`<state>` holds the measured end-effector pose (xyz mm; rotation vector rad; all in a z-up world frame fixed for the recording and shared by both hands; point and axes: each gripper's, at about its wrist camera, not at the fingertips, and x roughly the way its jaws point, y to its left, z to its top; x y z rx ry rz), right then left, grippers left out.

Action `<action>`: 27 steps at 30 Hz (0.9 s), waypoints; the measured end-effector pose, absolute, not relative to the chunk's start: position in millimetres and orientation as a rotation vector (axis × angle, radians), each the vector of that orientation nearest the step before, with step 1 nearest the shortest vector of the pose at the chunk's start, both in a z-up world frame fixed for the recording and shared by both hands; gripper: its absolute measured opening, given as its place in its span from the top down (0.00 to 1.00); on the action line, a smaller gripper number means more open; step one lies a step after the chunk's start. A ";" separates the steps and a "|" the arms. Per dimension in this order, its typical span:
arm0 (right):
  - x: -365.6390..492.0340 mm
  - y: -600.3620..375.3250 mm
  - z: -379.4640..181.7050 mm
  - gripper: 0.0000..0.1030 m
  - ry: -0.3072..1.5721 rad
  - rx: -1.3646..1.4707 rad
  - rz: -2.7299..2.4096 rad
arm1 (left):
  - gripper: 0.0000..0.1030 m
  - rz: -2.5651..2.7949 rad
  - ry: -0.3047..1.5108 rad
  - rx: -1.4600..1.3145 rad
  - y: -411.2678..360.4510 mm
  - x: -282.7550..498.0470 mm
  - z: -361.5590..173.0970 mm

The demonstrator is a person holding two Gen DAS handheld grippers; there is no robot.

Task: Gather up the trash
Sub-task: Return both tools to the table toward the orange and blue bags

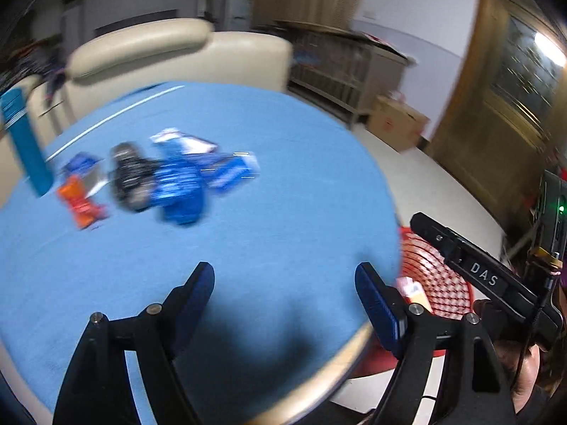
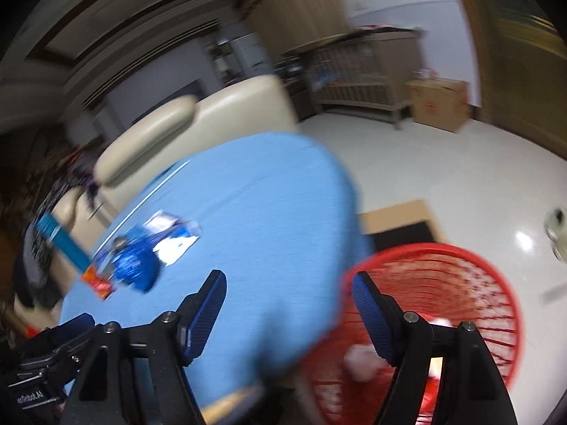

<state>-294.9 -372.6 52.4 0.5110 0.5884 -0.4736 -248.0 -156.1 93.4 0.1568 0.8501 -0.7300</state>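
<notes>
Wrappers (image 1: 170,173) lie in a blurred heap mid-table (image 1: 265,233); we hold our left gripper (image 1: 285,283) and right gripper (image 2: 288,290) wide apart, empty, beside the red basket (image 2: 496,283).

Red mesh basket (image 2: 460,283), blue tablecloth (image 1: 248,241), orange wrapper (image 1: 79,202)

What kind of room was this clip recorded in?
Most likely a home living or dining room. A cream sofa sits behind a round table under a blue cloth, a wooden cabinet stands against the wall, and a red mesh wastebasket sits on the glossy floor.
</notes>
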 end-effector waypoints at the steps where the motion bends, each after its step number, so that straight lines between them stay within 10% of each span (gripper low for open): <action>1: -282.2 -362.5 52.5 0.26 0.600 0.493 -0.448 | 0.20 -0.700 0.844 0.135 -140.9 -242.1 94.7; 27: -173.1 -278.6 34.8 0.26 0.782 0.324 -0.329 | 0.20 -0.340 0.829 -0.086 14.0 -154.8 64.7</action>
